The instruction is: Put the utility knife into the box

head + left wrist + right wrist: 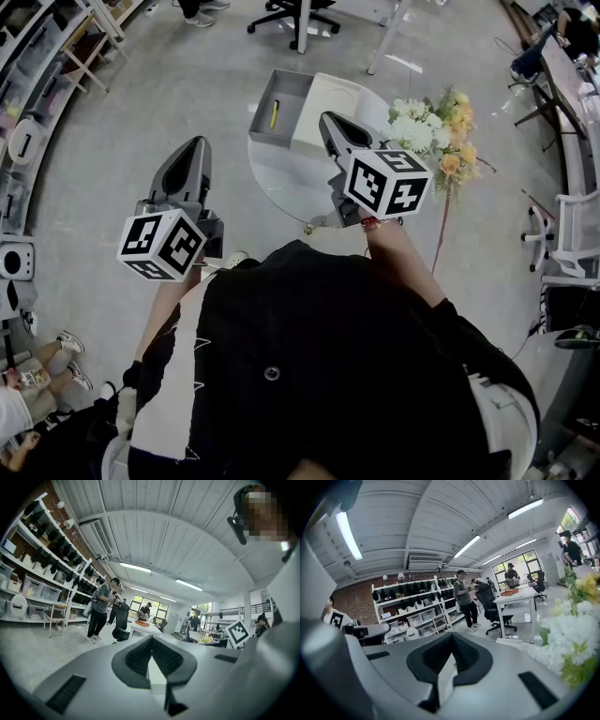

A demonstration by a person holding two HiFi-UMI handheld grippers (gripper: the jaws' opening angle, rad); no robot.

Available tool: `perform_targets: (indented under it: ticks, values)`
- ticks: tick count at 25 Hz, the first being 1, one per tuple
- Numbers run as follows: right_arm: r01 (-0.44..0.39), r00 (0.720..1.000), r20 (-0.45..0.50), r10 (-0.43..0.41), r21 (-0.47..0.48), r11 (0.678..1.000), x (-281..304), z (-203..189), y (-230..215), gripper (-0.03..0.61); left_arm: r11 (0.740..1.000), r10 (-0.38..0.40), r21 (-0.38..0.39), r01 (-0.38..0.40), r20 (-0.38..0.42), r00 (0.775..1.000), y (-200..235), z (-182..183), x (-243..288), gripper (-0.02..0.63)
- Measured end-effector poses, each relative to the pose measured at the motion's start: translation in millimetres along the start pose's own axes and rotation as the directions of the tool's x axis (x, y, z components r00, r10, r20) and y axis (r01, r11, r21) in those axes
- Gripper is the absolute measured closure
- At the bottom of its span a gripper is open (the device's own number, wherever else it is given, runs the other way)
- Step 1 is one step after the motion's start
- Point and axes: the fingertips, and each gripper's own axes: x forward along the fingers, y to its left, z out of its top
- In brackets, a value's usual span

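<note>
On round glass table (286, 180); grey box (294, 105)

The yellow utility knife (275, 113) lies flat inside the open grey box (262, 124).

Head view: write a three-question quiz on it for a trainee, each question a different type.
1. True or false: the yellow knife lies inside the grey box.
2. Fill in: the jaws of the left hand-held gripper and the right hand-held gripper are ____, with nothing between them.
3. Choose: in the head view, the flowers show next to A) the left hand-held gripper, B) the right hand-held gripper.
Key: 1 true; 2 shut; 3 B.
</note>
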Motion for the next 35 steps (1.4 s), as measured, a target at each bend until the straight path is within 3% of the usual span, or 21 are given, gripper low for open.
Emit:
perform_targets:
  ticks: [4, 35]
  values:
    - [-0.006, 1.000, 0.008, 0.005, 0.033, 0.999, 0, 2, 0, 0.574, 1.000, -0.002, 0.001, 0.002, -0.001, 1.000, 0, 1, 0, 0.603]
    - [-0.012, 0.999, -0.045, 0.011, -0.024, 1.000, -5, -8, 9, 0.574, 1.000, -0.007, -0.006, 0.007, 0.007, 1.000, -3, -1, -7, 0.603]
